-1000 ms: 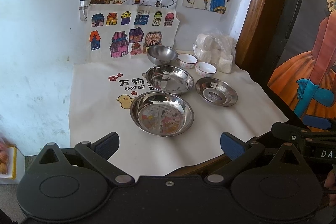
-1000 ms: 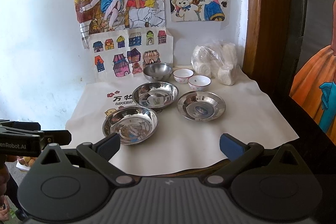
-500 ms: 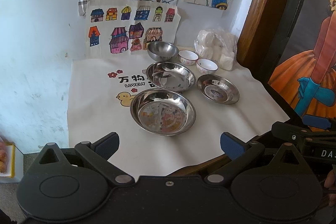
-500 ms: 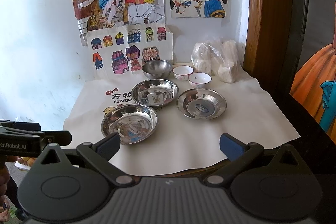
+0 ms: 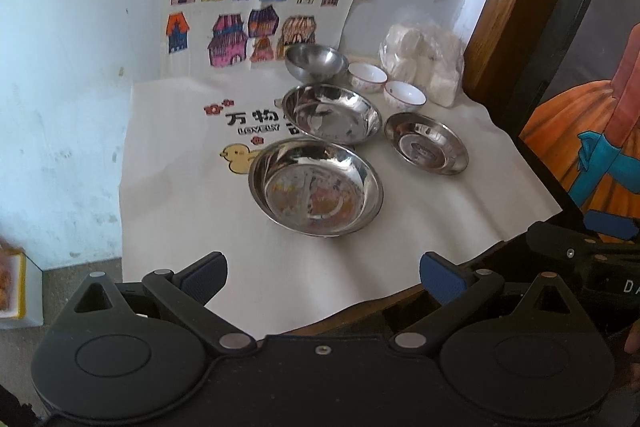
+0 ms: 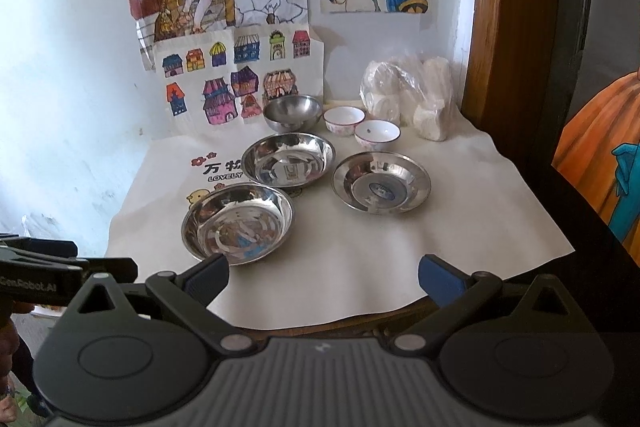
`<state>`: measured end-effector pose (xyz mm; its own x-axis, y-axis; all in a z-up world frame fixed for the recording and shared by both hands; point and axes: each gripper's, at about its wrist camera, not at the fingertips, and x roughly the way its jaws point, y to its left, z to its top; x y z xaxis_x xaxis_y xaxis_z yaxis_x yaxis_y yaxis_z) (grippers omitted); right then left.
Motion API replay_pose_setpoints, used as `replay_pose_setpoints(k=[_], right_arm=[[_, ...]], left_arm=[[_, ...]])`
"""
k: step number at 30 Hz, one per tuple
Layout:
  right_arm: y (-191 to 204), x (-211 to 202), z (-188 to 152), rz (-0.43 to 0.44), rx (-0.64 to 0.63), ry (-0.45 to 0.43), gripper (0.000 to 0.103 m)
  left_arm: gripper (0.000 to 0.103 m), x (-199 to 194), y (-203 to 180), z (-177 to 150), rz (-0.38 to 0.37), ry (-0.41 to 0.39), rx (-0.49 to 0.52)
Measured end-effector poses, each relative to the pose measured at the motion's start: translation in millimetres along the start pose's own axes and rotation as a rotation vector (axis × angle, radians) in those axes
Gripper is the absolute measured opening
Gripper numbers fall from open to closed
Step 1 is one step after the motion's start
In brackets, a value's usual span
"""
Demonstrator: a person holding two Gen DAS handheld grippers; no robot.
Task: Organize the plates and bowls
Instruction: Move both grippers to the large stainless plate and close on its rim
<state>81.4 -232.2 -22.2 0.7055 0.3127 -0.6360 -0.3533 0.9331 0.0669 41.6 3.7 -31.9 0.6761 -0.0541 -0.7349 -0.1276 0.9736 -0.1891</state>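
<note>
Three steel plates lie on a white cloth (image 5: 180,187): a large near one (image 5: 315,187) (image 6: 238,223), a second large one (image 5: 331,113) (image 6: 289,163) behind it, and a smaller one (image 5: 426,148) (image 6: 381,182) to the right. At the back stand a steel bowl (image 5: 316,62) (image 6: 293,111) and two small white ceramic bowls (image 5: 367,75) (image 5: 405,95) (image 6: 344,119) (image 6: 377,133). My left gripper (image 5: 323,271) is open at the table's front edge, short of the near plate. My right gripper (image 6: 323,273) is open too, with its left fingertip (image 6: 208,273) overlapping the near plate's front rim in the image.
A clear bag of white rolls (image 5: 424,61) (image 6: 408,93) sits at the back right against a wooden frame (image 6: 508,39). Drawings (image 6: 240,75) hang on the wall behind. The cloth's left part (image 6: 168,179) with the duck print is bare. The table's dark edge (image 6: 592,243) runs along the right.
Both grippers have moved forward and closer to the table; the dishes look larger in both views. No dish has moved.
</note>
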Motion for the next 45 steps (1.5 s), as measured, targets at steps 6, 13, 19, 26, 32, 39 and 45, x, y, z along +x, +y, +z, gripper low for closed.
replay_pose_setpoints(k=[6,13,19,26,32,39,45], right_arm=[[-4,15,8,0.012,-0.011,0.031,0.103],[-26,49,23,0.050,-0.022,0.074,0.103],[-58,87,42,0.101,-0.059,0.105,0.103],[-92,123,67,0.204,-0.119,0.165,0.103],[-93,155,70,0.301,-0.152,0.253,0.103],[-61,188,69,0.380,-0.213,0.318,0.103],[-28,224,77,0.383,-0.263,0.364,0.103]], left_arm=[[0.102,17,1,5,-0.001,0.026,-0.031],[0.102,50,-9,20,0.035,0.068,-0.061],[0.102,84,-23,37,0.083,0.095,-0.150],[0.102,104,-29,49,0.214,0.116,-0.303],[0.102,109,-10,48,0.334,0.157,-0.384],[0.102,123,17,50,0.368,0.199,-0.368],[0.102,152,42,59,0.336,0.265,-0.300]])
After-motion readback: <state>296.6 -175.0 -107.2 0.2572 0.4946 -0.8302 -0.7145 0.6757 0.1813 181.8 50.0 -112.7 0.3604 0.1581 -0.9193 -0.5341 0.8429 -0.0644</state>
